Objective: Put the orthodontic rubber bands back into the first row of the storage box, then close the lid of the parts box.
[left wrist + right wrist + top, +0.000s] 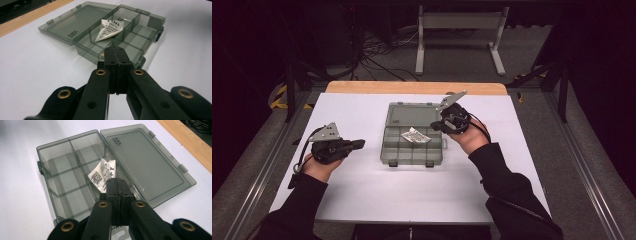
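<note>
- White sheet over a wooden table [362, 210], dark floor and cables beyond it, and plenty of bare surface on every side of the work.
- Dead centre sits the box [398, 148], a smoky clear organiser, its lid [408, 116] swung flat open toward the far edge, so the compartments are free to reach from above.
- One white packet [415, 135] lies crumpled in a compartment near the hinge side, roughly mid-box; in the right gripper view it leans over a divider (printed with a square code).
- Left gripper [358, 144] hangs over the sheet to the left of the box, well apart from it, jaws pressed together with nothing between them; the left gripper view looks along them at the box's near corner.
- Right gripper [435, 125] hovers over the box's right side, near the packet; jaws likewise closed flat, empty, and the packet lies just beyond the tips.
- My read: both hands are clear of the contents, which rather suits closing up.
- Room to move: open sheet left, right and front. The lid's far rim lies near the bare wood strip, so a swing shut comes toward the person, and the two front latches [393, 163] face them.
</note>
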A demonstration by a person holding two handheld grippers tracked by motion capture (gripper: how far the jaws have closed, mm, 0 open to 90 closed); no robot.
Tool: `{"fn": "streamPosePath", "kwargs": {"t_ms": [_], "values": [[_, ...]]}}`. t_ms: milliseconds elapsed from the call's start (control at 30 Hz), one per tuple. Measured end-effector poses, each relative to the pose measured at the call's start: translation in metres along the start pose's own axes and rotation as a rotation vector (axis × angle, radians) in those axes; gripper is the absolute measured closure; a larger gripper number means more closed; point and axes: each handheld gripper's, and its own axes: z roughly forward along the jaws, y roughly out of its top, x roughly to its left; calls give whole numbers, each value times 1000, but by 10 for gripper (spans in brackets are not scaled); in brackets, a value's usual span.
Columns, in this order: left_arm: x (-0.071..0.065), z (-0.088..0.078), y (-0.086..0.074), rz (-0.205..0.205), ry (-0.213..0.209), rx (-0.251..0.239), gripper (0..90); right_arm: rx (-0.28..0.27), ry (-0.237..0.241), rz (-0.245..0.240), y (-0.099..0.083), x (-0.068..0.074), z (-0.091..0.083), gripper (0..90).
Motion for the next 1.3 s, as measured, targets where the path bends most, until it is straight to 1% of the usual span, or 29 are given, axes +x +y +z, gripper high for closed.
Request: {"fn": "streamPosePath", "kwargs": {"t_ms": [33,67,100,133,167,200,267,367,467,500,533,667,800,833,900,933,967,1100,1133,1200,1233,1300], "values": [[0,0,0,0,0,0,898,0,0,0,0,0,0,899],[1,2,2,-17,1,8,898,-1,-2,1,0,-1,-1,899],[3,2,4,-8,6,12,899,-3,-5,-2,-1,-2,-2,899],[6,3,7,-15,11,11,899,-3,-5,0,-1,-3,-2,899],[9,4,9,-9,16,10,899,-2,-8,3,-1,-4,-3,899],[11,5,11,-15,19,10,899,1,-9,4,-2,-5,-3,899],[13,5,13,-14,19,12,899,4,-13,10,-3,-8,-2,899],[23,10,20,-31,23,19,899,13,-22,22,-4,-13,0,899],[27,12,23,-31,29,26,899,16,-23,28,-5,-17,2,899],[30,13,25,-40,28,28,898,18,-26,31,-5,-21,4,899],[32,14,26,-47,28,28,898,18,-26,31,-5,-21,4,899],[42,20,31,-70,41,37,898,21,-36,46,-4,-28,8,899],[52,26,36,-80,52,43,898,25,-44,55,-4,-35,13,899],[53,27,36,-89,54,43,898,28,-49,58,-4,-37,14,899],[57,30,38,-89,58,48,898,28,-50,65,-4,-40,16,899],[59,32,40,-99,59,48,898,29,-51,64,-4,-41,17,899],[61,34,41,-103,64,47,898,31,-51,72,-4,-43,18,899],[69,41,46,-104,75,63,898,29,-53,90,-3,-49,22,899],[71,44,48,-113,81,62,899,29,-54,92,-3,-50,23,899],[75,47,51,-116,82,66,898,32,-55,95,-3,-53,25,899],[76,50,52,-125,87,71,898,35,-58,102,-3,-54,27,899],[76,52,53,-130,90,76,898,37,-59,104,-2,-56,28,899]]}}
